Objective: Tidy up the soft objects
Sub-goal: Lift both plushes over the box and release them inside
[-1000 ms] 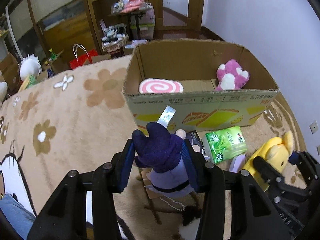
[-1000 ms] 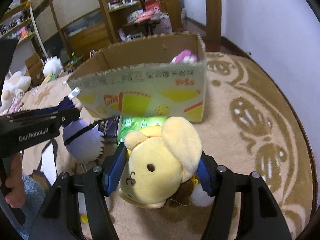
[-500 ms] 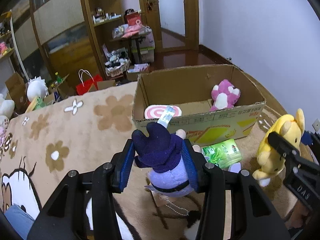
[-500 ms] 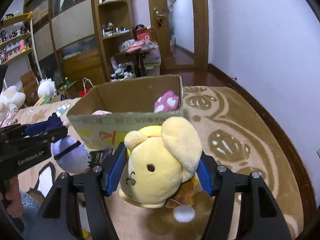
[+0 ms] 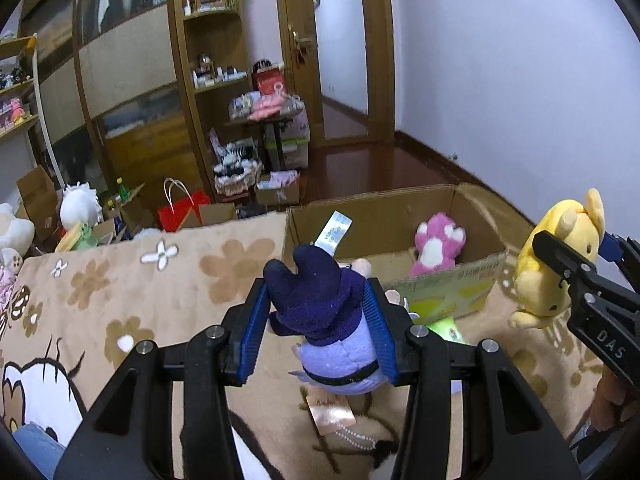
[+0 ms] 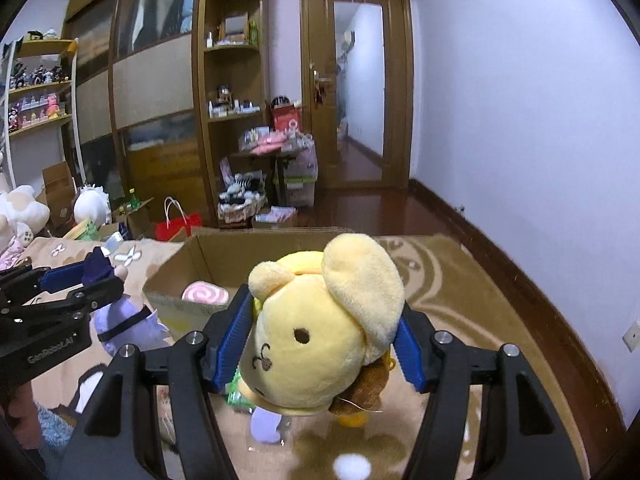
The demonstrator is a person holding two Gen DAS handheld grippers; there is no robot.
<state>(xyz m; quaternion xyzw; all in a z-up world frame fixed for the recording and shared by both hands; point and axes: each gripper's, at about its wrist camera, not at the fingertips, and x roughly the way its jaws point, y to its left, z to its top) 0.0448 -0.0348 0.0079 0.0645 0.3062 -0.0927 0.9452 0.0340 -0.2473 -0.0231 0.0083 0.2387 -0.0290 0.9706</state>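
Purple plush (image 5: 328,320) upright in left claw (image 5: 316,336), hat up.

The left tongs (image 5: 318,326) are closed, their blue-padded fingers (image 5: 252,332) pressed against both sides of a purple plush (image 5: 328,320) held between them, the black frame spreading out below toward the camera. From the right wrist view they appear at the left edge, pointing inward, with a bit of the person's hand (image 6: 14,406) visible beneath the handle. The right tongs (image 6: 326,344) are likewise clamped, blue pads squeezing a yellow plush (image 6: 320,332) from either side. From the left wrist view they reach in from the right edge, raised off the carpet.
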